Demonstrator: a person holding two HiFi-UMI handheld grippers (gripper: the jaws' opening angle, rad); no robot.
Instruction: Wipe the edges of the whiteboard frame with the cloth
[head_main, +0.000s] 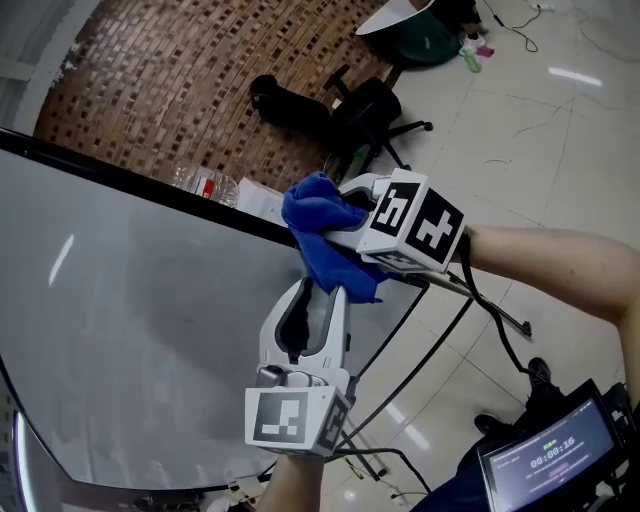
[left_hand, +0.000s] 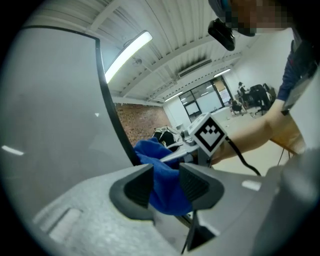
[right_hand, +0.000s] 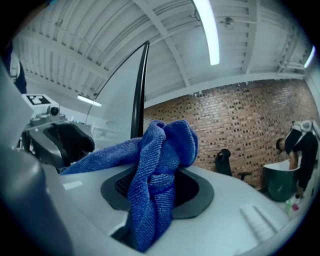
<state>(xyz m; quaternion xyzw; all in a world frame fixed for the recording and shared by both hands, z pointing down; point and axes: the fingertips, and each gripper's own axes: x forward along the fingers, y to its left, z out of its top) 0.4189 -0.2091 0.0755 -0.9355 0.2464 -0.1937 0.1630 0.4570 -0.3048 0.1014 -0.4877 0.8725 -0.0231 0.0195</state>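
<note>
Bright even indoor light, ceiling tube lights (right_hand: 209, 31) overhead, glare streaks on whiteboard (head_main: 62, 258) and glossy floor (head_main: 575, 75), fisheye bending and dark corners in both gripper views

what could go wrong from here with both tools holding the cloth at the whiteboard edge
The cloth is a bunched wad shared by the left tool and right tool; uneven pulling could tug it out of one. Both tools sit right at the whiteboard frame, so a hard tool body might scrape it instead of the cloth wiping it.
</note>
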